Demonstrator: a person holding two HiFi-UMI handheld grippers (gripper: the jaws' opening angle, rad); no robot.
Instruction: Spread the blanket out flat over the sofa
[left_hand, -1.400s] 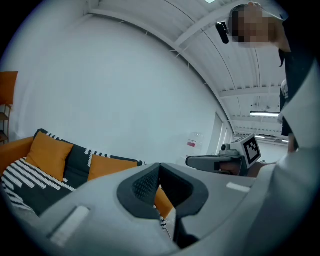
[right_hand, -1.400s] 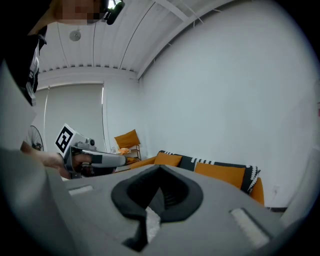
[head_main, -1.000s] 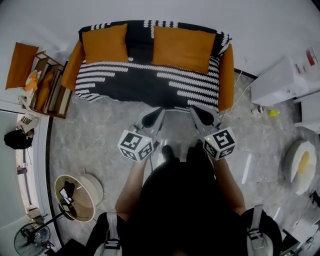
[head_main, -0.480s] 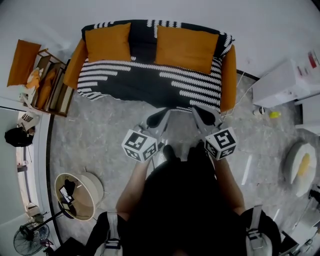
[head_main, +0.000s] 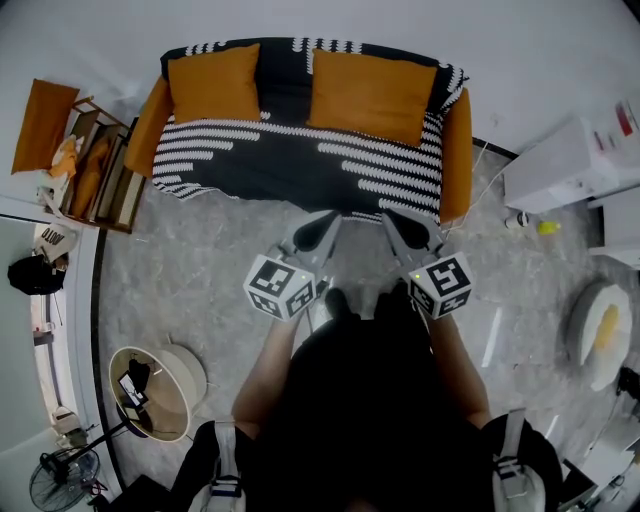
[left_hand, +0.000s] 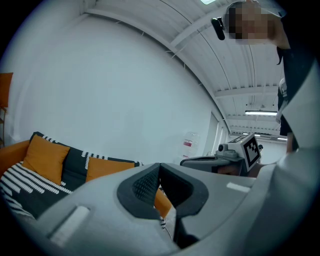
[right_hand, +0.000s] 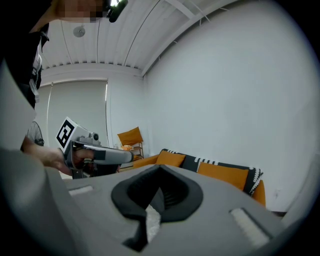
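Observation:
The black blanket (head_main: 300, 165) with white stripes lies over the seat and back of the orange sofa (head_main: 455, 150). Two orange cushions (head_main: 212, 85) (head_main: 372, 97) lean on the backrest on top of it. I stand on the floor in front of the sofa. My left gripper (head_main: 323, 224) and right gripper (head_main: 396, 224) are side by side, pointing at the sofa's front edge, short of the blanket. Both are shut with nothing between the jaws. The left gripper view shows the blanket (left_hand: 20, 185) low at the left. In the right gripper view, the sofa (right_hand: 220, 172) lies ahead.
A wooden shelf (head_main: 95, 170) and an orange chair (head_main: 42, 125) stand left of the sofa. A round lamp shade (head_main: 150, 395) and a fan (head_main: 65, 480) are at the lower left. A white cabinet (head_main: 570, 160) and a white round stand (head_main: 600, 330) are on the right.

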